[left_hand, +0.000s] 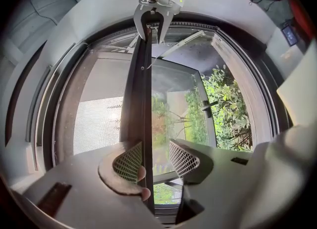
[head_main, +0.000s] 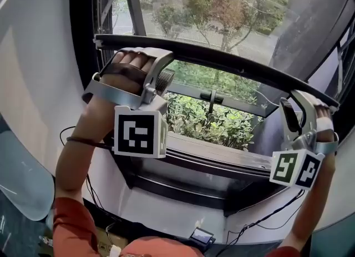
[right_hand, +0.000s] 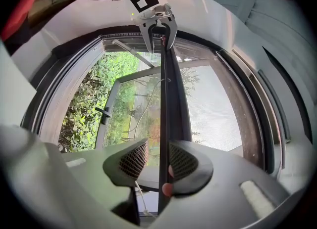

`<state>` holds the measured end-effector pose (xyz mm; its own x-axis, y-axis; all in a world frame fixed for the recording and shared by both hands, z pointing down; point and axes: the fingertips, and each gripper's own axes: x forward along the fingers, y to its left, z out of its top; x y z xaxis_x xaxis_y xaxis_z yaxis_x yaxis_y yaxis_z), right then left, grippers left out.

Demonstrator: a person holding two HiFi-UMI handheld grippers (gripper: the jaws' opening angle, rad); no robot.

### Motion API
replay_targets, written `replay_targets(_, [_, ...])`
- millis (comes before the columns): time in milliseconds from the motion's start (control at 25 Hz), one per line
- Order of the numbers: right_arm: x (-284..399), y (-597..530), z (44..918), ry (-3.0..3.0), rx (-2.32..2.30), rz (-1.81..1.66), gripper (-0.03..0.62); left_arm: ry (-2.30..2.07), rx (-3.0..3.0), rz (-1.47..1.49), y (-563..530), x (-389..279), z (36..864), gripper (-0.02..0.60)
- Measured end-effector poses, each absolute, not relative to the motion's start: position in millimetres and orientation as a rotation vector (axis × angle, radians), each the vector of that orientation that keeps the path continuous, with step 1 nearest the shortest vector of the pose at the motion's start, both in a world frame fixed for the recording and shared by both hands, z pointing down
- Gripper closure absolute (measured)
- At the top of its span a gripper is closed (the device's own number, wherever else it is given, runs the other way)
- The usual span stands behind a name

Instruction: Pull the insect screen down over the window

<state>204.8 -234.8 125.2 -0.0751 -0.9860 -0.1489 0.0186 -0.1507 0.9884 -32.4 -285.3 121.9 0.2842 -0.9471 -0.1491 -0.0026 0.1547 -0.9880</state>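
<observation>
Screen bar (head_main: 222, 61) partway down window (head_main: 194, 151), running 10 to 3 o'clock in head view; mesh (head_main: 222, 6) above it.
Left gripper (left_hand: 156, 160): jaws apart, bar between, not pinched.
Right gripper (right_hand: 158, 162): same.
Bar likely stiff, light, springy. Mesh soft, tears easy.
Pull bar near both ends, evenly.

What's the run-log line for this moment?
left gripper: open, astride dark metal pull bar | right gripper: open, astride same bar | grey mesh insect screen: partly lowered, lower window uncovered
</observation>
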Motion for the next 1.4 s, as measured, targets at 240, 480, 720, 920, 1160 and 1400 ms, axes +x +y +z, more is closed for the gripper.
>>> replay_targets(240, [205.0,-234.0,141.7,-1.181,1.241,-1.36,0.456,1.044,-1.216,-0.899,-284.1,-32.4,139.0,0.408])
replay_targets(480, [203.8,-232.8,145.5,-1.21,1.229,-1.331,0.456,1.024,-1.24,-0.941,-284.7,-33.5,145.1,0.408])
replay_targets(720, [201.1,-231.4,159.1,-1.246,1.197,-1.287,0.456,0.993,-1.271,-0.963,-282.2,-36.3,157.1,0.409])
replay_targets(920, [202.3,-228.5,181.6,-1.276,1.184,-1.258,0.457,0.967,-1.291,-0.992,-279.4,-35.6,180.3,0.41])
replay_targets(1160, [200.6,-221.0,191.9,-1.302,1.167,-1.209,0.457,0.96,-1.314,-1.017,-272.6,-36.3,190.1,0.411])
replay_targets(1400, [198.1,-217.2,216.2,-1.34,1.129,-1.152,0.457,0.921,-1.352,-1.047,-268.4,-38.7,214.8,0.411])
